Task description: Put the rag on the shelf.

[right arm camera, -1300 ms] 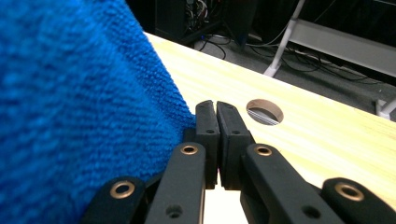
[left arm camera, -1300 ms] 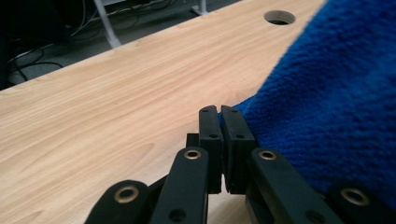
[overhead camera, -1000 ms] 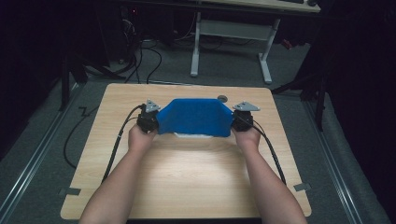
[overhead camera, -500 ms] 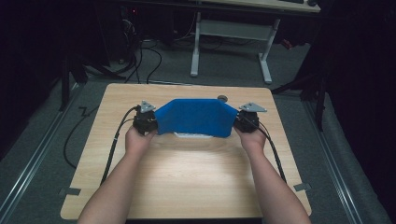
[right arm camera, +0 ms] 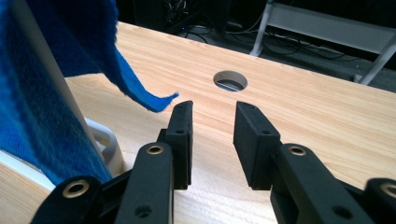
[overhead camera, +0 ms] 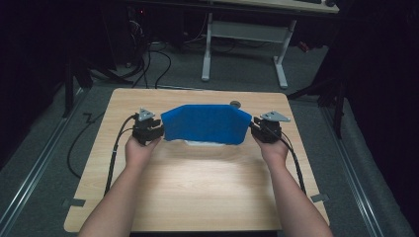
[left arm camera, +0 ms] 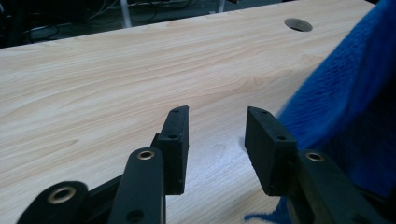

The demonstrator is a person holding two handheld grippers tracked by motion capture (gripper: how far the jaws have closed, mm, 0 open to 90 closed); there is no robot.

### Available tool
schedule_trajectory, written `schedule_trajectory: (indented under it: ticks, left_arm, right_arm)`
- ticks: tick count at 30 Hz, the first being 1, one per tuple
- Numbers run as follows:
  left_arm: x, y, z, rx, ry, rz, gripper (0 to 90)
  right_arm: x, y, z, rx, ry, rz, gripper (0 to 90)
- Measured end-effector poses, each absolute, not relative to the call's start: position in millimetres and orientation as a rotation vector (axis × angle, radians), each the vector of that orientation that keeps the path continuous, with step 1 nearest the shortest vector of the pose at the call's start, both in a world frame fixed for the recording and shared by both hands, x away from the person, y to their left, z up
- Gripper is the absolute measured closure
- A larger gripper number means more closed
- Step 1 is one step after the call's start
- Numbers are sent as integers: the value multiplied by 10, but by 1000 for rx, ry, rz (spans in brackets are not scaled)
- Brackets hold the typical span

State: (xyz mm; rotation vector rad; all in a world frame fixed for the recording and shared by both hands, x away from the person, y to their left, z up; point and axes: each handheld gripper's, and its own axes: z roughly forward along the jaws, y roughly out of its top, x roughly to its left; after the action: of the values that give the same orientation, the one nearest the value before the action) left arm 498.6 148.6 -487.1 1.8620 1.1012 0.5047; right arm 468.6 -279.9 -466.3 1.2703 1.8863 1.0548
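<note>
Two grippers flank one blue towel (overhead camera: 205, 123), and the coming move seems to turn on that flanking: the cloth's long axis runs across the table from hand to hand, so each tool has one short end just inboard of it. Starting at the left of the high view, the left gripper (overhead camera: 147, 129) sits at the towel's left end; in the left gripper view its jaws stand parted with bare wood between them, gripping nothing, while the towel hangs just beside the right-hand jaw. In the middle, the towel is draped over a white rack (overhead camera: 203, 143), whose pale edge peeks out under the lower hem, so the cloth stands raised off the wooden table (overhead camera: 197, 187) rather than lying flat. A round cable hole (overhead camera: 235, 104) lies just beyond the towel's far edge. At the right, the right gripper (overhead camera: 267, 129) sits at the towel's right end; in the right gripper view its jaws are likewise apart and empty, with a loose blue corner dangling just beside the left-hand jaw and the rack's white frame close by. Neither hand is clearly nearer; both sit equally close, each needing to turn inward to reach an end.
</note>
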Motion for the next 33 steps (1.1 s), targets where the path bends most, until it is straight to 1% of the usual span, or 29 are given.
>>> schedule_trajectory:
  ticks: [4,9,18,25,28,29,32,33]
  left_arm:
    - [4920,1608,-4889,1835,1116,496,580]
    - [4877,1684,-4929,1840,1120,504,579]
    - [4629,1798,-5026,1836,1115,496,575]
    - [4366,1829,-5092,1854,1104,499,566]
    - [4171,1829,-5115,1867,1096,492,554]
    - [4171,1829,-5115,1867,1096,492,546]
    - [3958,1798,-5143,1895,1077,500,510]
    - [3958,1798,-5143,1895,1077,500,498]
  right_arm:
    - [4623,-2848,-4652,1265,1868,1057,678]
    - [4590,-2885,-4672,1276,1868,1043,677]
    - [4438,-2950,-4710,1271,1876,1036,665]
    - [4210,-2973,-4730,1231,1880,1039,656]
    - [4035,-2979,-4728,1211,1875,1055,639]
    - [3991,-2980,-4730,1198,1867,1065,638]
    - [3820,-2969,-4745,1181,1871,1057,611]
    - [3820,-2969,-4745,1181,1871,1057,611]
